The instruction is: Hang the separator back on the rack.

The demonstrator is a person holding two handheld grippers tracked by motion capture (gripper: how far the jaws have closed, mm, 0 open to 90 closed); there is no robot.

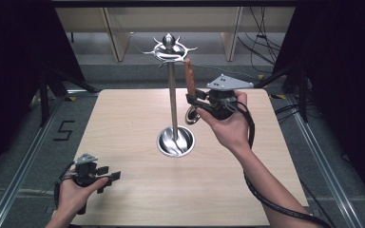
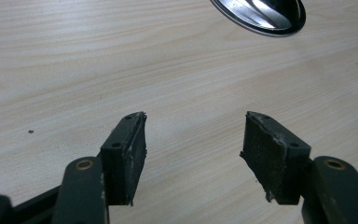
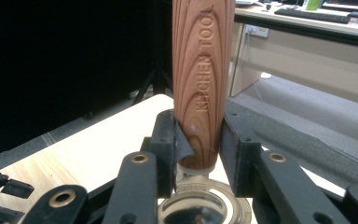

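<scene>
- Kitchen tool (image 3: 203, 88) w/ wood-grain handle: I've got it clamped in the right gripper (image 1: 196, 102), held upright, handle up, metal end low by the jaws. In the right gripper view both pads pinch the handle's lower end, just above the metal collar.
- Location: up in the air over the far-right part of the table (image 1: 123, 199), just beside the pole of the utensil stand (image 1: 173, 95), handle top near the hook ring (image 1: 170, 49) but a bit below it and off to the right.
- Progress, my read: pickup done, tool lifted & brought to the stand. Left to do: get it onto a hook, then let go. Can't tell from here which end is meant to catch.
- Stand base (image 2: 261, 14): sits mid-table, nothing on the hooks that I can see.
- Right hand pose: forearm reaches in from lower right, palm under the gripper, jaws pointing left toward the pole.
- Left gripper (image 1: 105, 176): jaws wide apart, nothing between them, low over the near-left table corner, aimed roughly toward the base. Idle.
</scene>
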